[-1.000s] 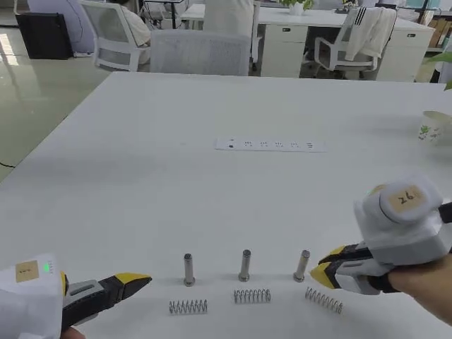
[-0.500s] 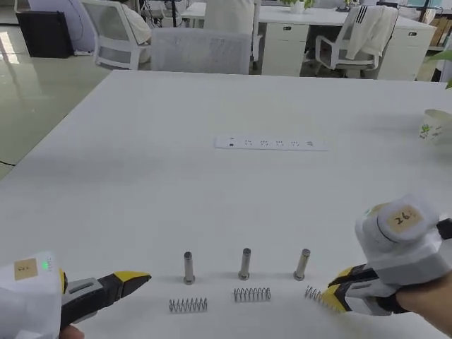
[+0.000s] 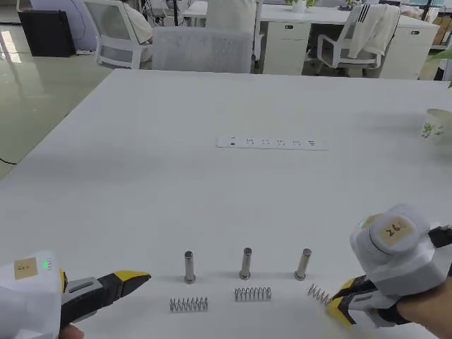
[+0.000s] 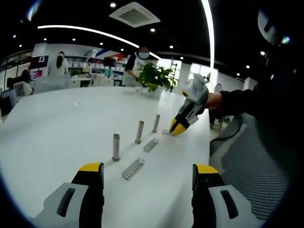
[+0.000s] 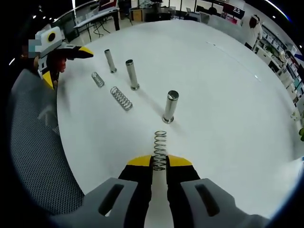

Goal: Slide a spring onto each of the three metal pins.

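Three metal pins stand upright in a row on the white table: left pin, middle pin, right pin. A spring lies in front of each: left spring, middle spring, right spring. My right gripper is shut on the near end of the right spring, which points at the right pin and lies low on the table. My left gripper is open with nothing in it, left of the left pin.
A white power strip lies mid-table. A paper cup stands at the far right edge. Chairs and desks stand beyond the table's far edge. The near table edge is just below the springs.
My right gripper has dropped from beside the right pin toward the near edge and now grips the end of the right spring. The left gripper has stayed in place.
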A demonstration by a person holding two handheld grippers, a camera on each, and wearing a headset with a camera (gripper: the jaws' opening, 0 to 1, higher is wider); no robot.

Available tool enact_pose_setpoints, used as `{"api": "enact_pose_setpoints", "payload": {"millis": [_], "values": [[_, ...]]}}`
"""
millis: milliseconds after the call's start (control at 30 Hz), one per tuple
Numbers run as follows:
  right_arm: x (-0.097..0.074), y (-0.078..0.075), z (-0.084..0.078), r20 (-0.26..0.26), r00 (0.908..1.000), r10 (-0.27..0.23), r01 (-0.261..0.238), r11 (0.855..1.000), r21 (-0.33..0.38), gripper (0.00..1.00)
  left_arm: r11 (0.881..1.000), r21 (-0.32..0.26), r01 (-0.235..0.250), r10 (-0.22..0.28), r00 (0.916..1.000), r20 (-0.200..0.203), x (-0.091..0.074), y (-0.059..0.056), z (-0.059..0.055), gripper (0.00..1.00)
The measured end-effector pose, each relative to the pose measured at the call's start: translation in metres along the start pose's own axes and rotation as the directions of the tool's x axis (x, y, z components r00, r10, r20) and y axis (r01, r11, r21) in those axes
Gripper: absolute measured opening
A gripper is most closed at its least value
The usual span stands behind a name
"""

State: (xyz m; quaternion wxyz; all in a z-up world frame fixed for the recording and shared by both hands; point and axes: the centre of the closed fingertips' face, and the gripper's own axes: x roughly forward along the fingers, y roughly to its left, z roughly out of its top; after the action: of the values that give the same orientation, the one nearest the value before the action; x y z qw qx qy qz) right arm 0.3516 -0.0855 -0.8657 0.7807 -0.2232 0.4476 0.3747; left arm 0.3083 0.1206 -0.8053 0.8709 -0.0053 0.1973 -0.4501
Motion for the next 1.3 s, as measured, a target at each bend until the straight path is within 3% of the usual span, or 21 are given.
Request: {"api": "enact_pose_setpoints", "payload": {"millis": [200,333,667,867,1300], "values": [[-0.001,0.001,0.000,-0.003,1.0000,-0.005,0.005,1.000,-0.030,0.08,1.000,0.001,0.001,-0.001,1.0000,0.000,0.000,0.000,-0.001,0.72],[-0.006,0.005,0.005,0.011,0.9998,0.014,-0.014,1.000,-0.015,0.08,1.000,0.000,0.001,-0.001,1.0000,0.002,-0.001,0.000,0.000,0.72],[-0.016,0.035,0.026,0.048,0.9947,0.091,-0.089,0.995,-0.051,0.08,1.000,0.003,0.018,-0.018,0.9998,-0.003,0.000,-0.005,0.000,0.68],[-0.018,0.047,0.037,0.049,0.9924,0.112,-0.106,0.988,-0.113,0.08,0.996,0.020,0.082,-0.081,0.9955,-0.048,0.005,-0.020,-0.006,0.60],[-0.018,0.067,0.058,0.031,0.9842,0.174,-0.163,0.959,-0.231,0.08,0.985,0.071,0.159,-0.153,0.9847,-0.083,0.013,-0.026,0.000,0.53]]}}
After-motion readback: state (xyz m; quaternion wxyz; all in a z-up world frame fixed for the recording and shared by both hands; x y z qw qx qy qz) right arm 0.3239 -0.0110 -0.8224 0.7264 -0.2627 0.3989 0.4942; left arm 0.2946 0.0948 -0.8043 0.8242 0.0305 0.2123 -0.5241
